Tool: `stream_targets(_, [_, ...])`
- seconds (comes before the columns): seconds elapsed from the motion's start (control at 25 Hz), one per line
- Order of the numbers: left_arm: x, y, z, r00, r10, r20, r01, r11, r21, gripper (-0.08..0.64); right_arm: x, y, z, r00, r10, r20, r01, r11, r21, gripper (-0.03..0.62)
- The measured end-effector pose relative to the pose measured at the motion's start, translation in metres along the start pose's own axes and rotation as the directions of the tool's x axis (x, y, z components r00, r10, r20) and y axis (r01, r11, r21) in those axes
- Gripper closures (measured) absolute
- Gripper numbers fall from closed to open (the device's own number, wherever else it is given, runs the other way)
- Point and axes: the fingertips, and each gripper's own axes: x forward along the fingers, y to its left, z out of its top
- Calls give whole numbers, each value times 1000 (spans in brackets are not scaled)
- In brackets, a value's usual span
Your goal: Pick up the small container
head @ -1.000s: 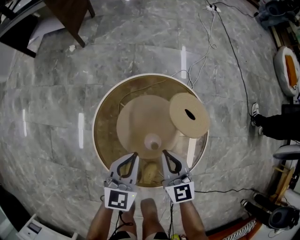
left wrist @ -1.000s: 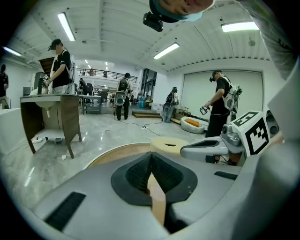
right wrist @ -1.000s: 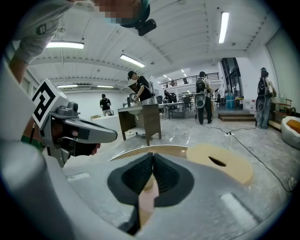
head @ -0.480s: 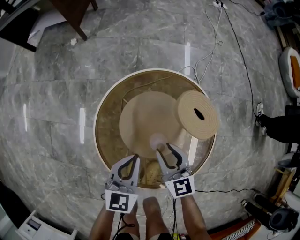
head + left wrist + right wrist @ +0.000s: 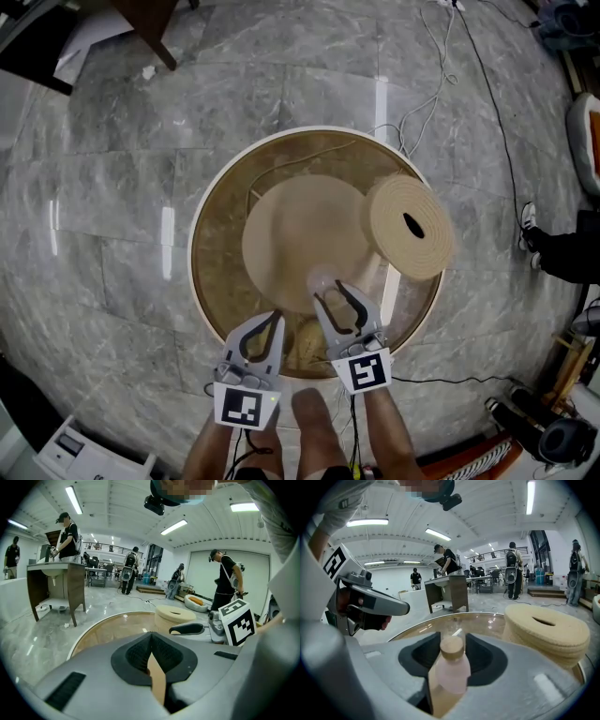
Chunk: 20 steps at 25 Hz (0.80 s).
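Mid-approach: left gripper [image 5: 151,634] jaws together, right gripper [image 5: 328,291] jaws have just been opening astride the small container [image 5: 449,672], apparently clear of it; next, close.

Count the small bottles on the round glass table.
1: the pink cork-capped bottle stands near the table's middle, between the right gripper's jaws, which have just been opening. Another could hide behind the woven disc.

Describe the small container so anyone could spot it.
On the round table, look between the right gripper's jaws, which have just been opening. The small container stands there: a pale pink bottle with a tan cap, unlike the wide tan disc nearby.
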Motion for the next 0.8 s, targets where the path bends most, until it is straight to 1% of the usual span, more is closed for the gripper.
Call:
stream_targets(0.16, [0, 4, -3, 1000, -1, -5, 1, 1000, 8, 543, 6, 0, -3, 1000, 1, 9, -1, 1000, -6, 425])
stream_targets(0.32, [-1, 8, -11, 1000, 10, -18, -10, 1000, -12, 543, 8, 1, -4, 1000, -5, 15, 4, 1000, 4, 426])
stream_targets(0.56, [-2, 9, -17, 1000, 9, -19, -10, 1000, -19, 543, 10, 0, -9, 1000, -19, 15, 20, 1000, -14, 428])
stream_targets(0.8, [-5, 12, -22, 1000, 11, -18, -11, 1000, -7, 543, 11, -2, -15, 999, -41, 11, 41, 999, -10, 436])
